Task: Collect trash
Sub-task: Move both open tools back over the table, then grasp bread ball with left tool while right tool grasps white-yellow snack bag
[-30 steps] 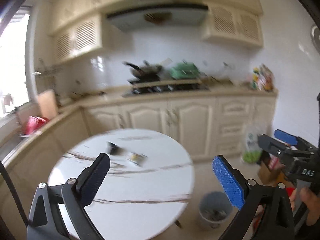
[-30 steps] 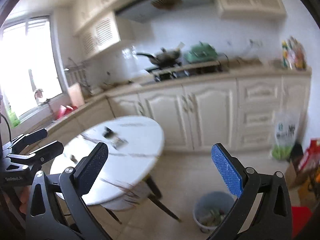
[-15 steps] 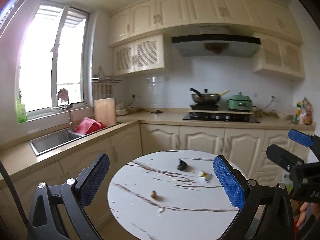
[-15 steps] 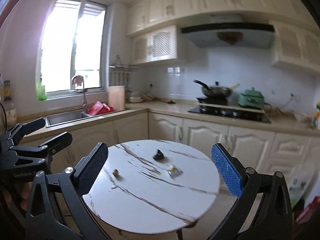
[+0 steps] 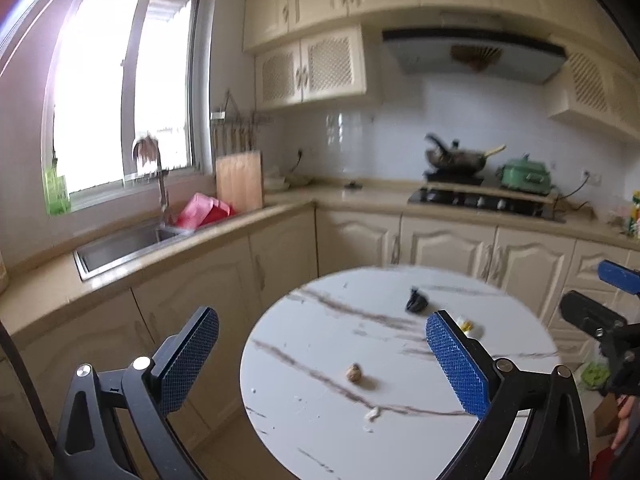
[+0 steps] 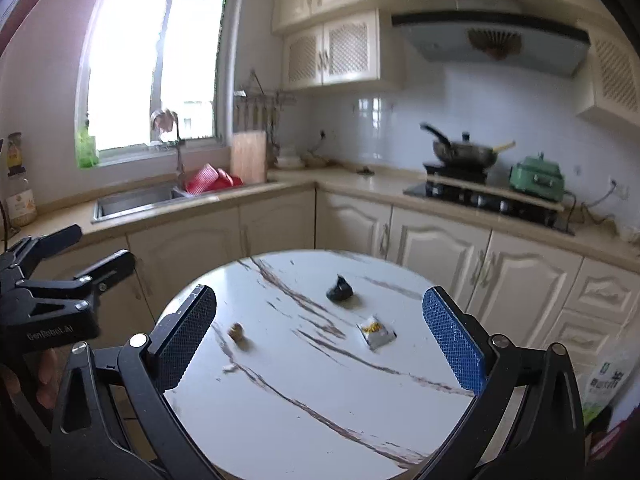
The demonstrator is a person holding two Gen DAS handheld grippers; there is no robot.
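Both sets of blue-padded fingers [image 5: 456, 364] [image 6: 454, 342] spread, empty, above round white marble desk [image 6: 304, 396] bearing black crumpled scrap [image 6: 339, 290], small white-yellow wrapper [image 6: 375, 330], brown nutshell [image 6: 237, 331].

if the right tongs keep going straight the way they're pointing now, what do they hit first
Probably the round table: the open right tongs aim down at its top, roughly between the brown nut and the white wrapper. Depth is hard to judge.
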